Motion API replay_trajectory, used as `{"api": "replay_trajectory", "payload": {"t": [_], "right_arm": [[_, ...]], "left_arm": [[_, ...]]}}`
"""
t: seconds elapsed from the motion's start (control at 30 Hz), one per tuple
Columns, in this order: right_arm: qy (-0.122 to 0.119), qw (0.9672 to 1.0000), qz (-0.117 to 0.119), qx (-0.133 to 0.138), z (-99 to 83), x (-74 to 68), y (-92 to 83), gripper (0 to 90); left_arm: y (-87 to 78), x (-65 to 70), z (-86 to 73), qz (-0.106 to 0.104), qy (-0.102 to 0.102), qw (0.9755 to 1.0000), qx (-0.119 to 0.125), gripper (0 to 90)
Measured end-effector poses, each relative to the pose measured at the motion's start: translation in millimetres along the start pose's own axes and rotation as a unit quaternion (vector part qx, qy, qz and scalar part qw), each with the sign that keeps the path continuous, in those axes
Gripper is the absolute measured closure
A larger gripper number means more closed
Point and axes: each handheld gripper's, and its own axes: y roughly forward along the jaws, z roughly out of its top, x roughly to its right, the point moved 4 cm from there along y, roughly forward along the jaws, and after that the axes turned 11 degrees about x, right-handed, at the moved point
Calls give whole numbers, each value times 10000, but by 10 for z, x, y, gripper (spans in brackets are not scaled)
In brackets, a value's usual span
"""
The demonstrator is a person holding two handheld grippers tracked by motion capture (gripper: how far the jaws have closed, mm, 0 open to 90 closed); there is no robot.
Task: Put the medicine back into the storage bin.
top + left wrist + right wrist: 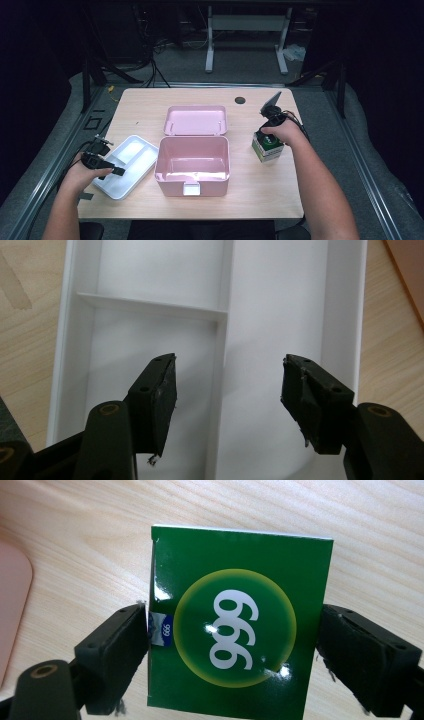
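A green carton [260, 560] marked "999" stands on the wooden table [250, 185], right of the pink box [192, 142]. My right gripper [232, 625] is shut on the carton, one jaw pressed against each side. From above, this right gripper [270, 132] comes down on the carton [267, 148] under the person's hand. My left gripper [227, 375] hangs open just above a white divided tray [280, 300], its jaws straddling a partition. The left gripper [112, 169] and tray [131, 150] lie left of the box.
The pink box is open and empty, its lid [195, 120] lying flat behind it. A dark round hole [240, 100] sits near the table's far edge. Bare wood lies in front of the box and to the carton's right. A metal frame [247, 22] stands on the floor beyond.
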Motion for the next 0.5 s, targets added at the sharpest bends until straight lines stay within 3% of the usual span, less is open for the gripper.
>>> {"api": "replay_trajectory", "payload": {"t": [0.5], "right_arm": [[-87,9998,-156,-113,-5,-22,81,123]], "left_arm": [[6,-3,-3,8,11,10000,-15,390]]}}
